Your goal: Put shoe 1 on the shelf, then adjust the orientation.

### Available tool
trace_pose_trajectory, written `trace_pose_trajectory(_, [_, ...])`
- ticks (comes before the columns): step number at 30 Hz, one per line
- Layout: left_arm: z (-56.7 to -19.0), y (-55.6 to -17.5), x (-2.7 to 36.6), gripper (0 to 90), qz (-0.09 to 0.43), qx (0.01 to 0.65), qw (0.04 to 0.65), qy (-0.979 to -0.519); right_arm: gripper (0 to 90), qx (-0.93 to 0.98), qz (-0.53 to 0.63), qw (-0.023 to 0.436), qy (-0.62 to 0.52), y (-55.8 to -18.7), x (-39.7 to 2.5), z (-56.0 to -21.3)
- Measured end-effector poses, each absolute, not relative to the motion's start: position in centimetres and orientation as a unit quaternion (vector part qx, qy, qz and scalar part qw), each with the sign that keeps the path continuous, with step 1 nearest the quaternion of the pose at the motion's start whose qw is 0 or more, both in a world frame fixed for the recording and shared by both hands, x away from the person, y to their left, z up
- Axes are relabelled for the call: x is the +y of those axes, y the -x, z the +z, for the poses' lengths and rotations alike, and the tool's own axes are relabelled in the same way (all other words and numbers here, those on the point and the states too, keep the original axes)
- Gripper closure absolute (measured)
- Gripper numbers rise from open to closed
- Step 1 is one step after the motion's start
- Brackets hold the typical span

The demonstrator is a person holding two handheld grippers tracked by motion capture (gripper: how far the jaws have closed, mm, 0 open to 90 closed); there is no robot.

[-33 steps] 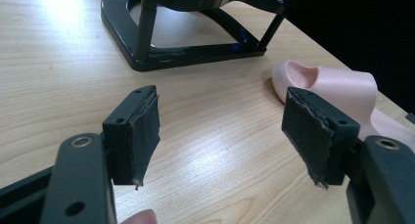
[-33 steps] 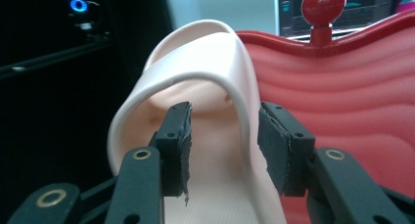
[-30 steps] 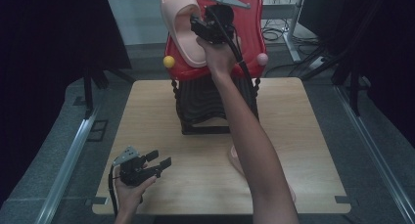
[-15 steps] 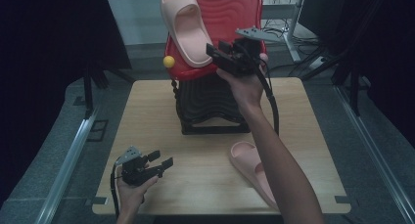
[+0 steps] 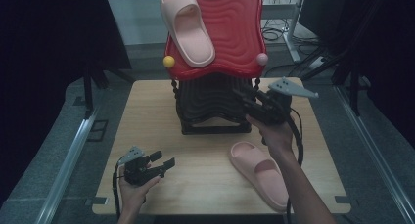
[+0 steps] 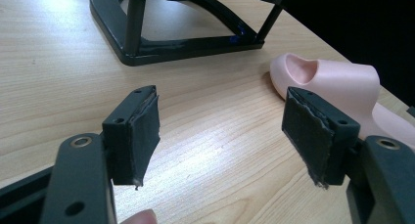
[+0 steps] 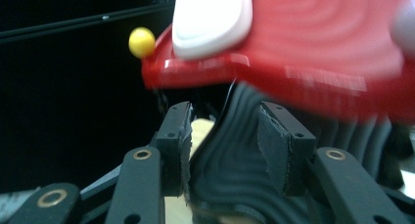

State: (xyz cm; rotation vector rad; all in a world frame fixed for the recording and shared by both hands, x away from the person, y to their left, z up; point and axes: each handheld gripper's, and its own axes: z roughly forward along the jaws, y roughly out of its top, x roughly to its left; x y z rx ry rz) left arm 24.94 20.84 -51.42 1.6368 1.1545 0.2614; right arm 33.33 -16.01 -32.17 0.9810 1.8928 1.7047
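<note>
The light wooden counter (image 5: 210,185) carries everything. At its far edge, about mid-width, stands a black wavy-ribbed rack (image 5: 210,104) w/ a black base frame, topped by a glossy red wavy-edged shelf panel (image 5: 235,33) tilted toward the camera. A small yellow ball (image 5: 169,61) sits at the panel's left corner, a small pink ball (image 5: 262,58) at its right corner.

One pale pink foam slide sandal (image 5: 187,26) lies on the red panel, left half, toe end up. The second pale pink foam slide sandal (image 5: 260,172) lies flat on the counter near the front-right corner, sole down, well apart from the rack base. In the left gripper view it shows (image 6: 337,84) beyond the right-hand pad, not touching it.

Right claw (image 5: 243,98) is held off the counter, just right of the rack near the far-right part, pointing at the black ribs. In the right gripper view the right claw (image 7: 225,145) has its pads apart w/ nothing between them; rack ribs lie behind, view blurred.

Left claw (image 5: 164,160) sits low near the front-left corner, resting in the person's hand. In the left gripper view the left claw (image 6: 220,131) is wide apart, empty, over bare wood.
</note>
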Motion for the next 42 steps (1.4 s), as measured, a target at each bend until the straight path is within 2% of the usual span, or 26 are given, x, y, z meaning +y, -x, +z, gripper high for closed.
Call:
trace_pose_trajectory(7, [-51.6,-25.0,20.7,30.3,0.111,0.485,0.528,-0.688,56.2,0.684,0.607,0.188,-0.359,-31.7,-19.5,-36.7])
trace_pose_trajectory(18, [-51.4,-24.9,20.8,30.4,0.118,0.491,0.527,-0.684,55.8,0.719,0.557,0.185,-0.372,-30.0,-23.8,-44.0])
trace_pose_trajectory(26, [-51.3,-24.7,20.6,30.2,0.117,0.484,0.528,-0.688,57.4,0.734,0.528,0.194,-0.38,-29.1,-26.2,-45.8])
trace_pose_trajectory(30, [-51.2,-24.6,20.5,30.2,0.118,0.482,0.529,-0.688,63.2,0.731,0.509,0.206,-0.405,-28.8,-28.2,-47.0])
trace_pose_trajectory(36, [-51.1,-24.6,20.7,30.2,0.116,0.481,0.53,-0.688,80.3,0.748,0.435,0.232,-0.445,-28.5,-30.6,-49.4])
trace_pose_trajectory(40, [-51.2,-24.6,20.6,30.2,0.115,0.481,0.529,-0.69,88.9,0.768,0.391,0.223,-0.456,-28.0,-31.4,-51.6])
trace_pose_trajectory(42, [-51.3,-24.6,20.6,30.2,0.115,0.479,0.527,-0.692,89.6,0.779,0.375,0.217,-0.453,-27.4,-31.4,-52.6])
